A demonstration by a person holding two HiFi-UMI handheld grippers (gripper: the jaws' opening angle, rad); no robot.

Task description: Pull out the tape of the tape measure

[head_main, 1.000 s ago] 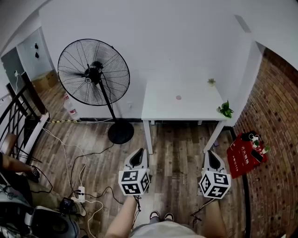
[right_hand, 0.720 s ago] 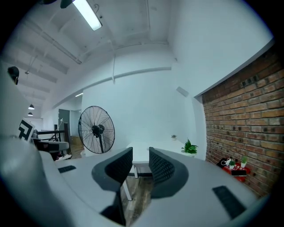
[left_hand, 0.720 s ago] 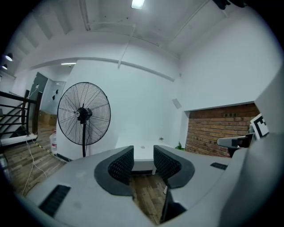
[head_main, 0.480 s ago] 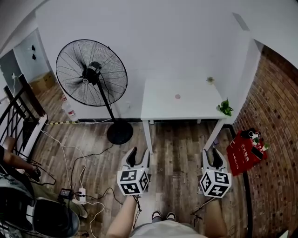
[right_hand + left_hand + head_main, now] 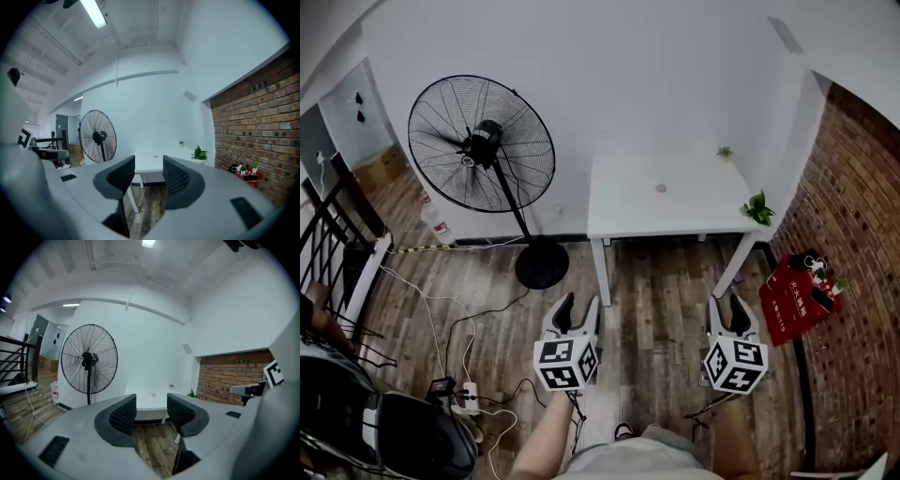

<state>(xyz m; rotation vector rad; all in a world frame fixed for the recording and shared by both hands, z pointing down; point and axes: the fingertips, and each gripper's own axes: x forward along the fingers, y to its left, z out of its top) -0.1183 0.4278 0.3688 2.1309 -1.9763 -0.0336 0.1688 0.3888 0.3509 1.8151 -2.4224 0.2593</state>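
My left gripper [image 5: 579,306] and right gripper [image 5: 727,305] hang above the brown wood-plank floor [image 5: 656,314], jaws apart, gripping nothing. The white rectangular table [image 5: 628,202] stands well ahead.

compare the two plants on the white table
The back plant is tiny and stands near the far edge of the table. The right plant is clearly bigger, with spreading bright leaves, and sits at the table's right edge, nearer the person. Both are green and rest on the same table.

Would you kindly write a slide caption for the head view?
Left gripper and right gripper, jaws apart, held above the floor before a white table and fan.
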